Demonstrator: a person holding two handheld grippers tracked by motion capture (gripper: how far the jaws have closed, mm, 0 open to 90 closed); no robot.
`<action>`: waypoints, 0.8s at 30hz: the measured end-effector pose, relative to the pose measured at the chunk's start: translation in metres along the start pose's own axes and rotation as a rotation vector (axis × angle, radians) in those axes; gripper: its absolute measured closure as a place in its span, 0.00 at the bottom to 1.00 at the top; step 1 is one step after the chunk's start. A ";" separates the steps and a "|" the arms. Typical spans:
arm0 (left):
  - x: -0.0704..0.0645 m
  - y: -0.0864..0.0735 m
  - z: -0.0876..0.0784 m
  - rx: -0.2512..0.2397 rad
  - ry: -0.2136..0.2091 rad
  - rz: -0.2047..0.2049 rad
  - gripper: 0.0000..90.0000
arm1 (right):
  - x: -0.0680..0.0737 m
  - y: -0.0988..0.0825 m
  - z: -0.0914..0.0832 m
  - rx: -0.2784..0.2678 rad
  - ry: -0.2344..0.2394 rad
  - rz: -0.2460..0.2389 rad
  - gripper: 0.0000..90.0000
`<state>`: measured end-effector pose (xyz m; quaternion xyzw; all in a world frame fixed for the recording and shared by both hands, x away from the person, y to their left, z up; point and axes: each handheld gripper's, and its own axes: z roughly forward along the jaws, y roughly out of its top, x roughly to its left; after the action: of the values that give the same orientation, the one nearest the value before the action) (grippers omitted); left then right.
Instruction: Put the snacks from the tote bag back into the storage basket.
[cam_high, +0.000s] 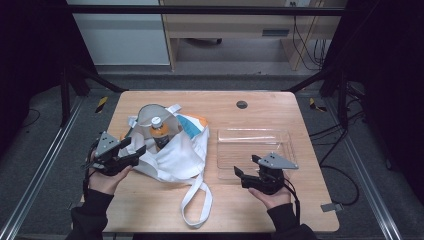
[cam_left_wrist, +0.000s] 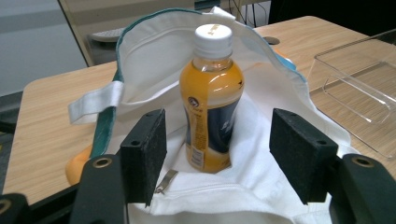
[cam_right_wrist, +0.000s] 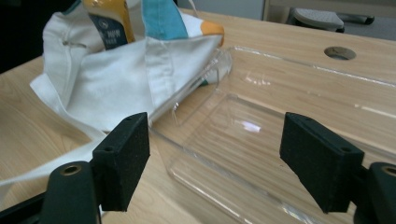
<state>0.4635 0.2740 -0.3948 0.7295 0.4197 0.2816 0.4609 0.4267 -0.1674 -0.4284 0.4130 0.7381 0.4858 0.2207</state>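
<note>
A white tote bag (cam_high: 177, 152) with teal and orange print lies open on the wooden table (cam_high: 145, 210), left of centre. Inside its mouth stands an orange juice bottle (cam_high: 159, 131) with a white cap. My left gripper (cam_high: 135, 147) is at the bag's left edge, open; in the left gripper view its jaws frame the bottle (cam_left_wrist: 211, 107) and the bag's cloth (cam_left_wrist: 154, 56) without touching the bottle. My right gripper (cam_high: 246, 166) is open at the near edge of a clear plastic tray (cam_high: 252, 132). The right gripper view has the tray (cam_right_wrist: 261, 121) between its jaws and the bag (cam_right_wrist: 112, 84) at the left.
The bag's long strap (cam_high: 197, 200) loops toward the table's front edge. A round cable hole (cam_high: 242, 104) sits at the back of the table. The bag's right corner leans against the tray's left wall (cam_right_wrist: 219, 65). Black frame posts stand at both sides.
</note>
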 end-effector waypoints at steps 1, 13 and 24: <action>-0.001 0.001 0.001 0.000 0.000 0.002 0.40 | -0.001 -0.002 -0.002 0.002 -0.007 0.000 0.29; -0.010 0.010 0.009 -0.013 0.011 0.011 0.39 | -0.010 -0.021 -0.014 0.047 -0.007 0.010 0.30; -0.014 0.019 0.020 -0.026 0.011 0.004 0.38 | -0.017 -0.034 -0.018 0.081 -0.020 0.017 0.29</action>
<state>0.4791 0.2489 -0.3856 0.7227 0.4170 0.2918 0.4676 0.4100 -0.1974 -0.4525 0.4327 0.7513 0.4533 0.2070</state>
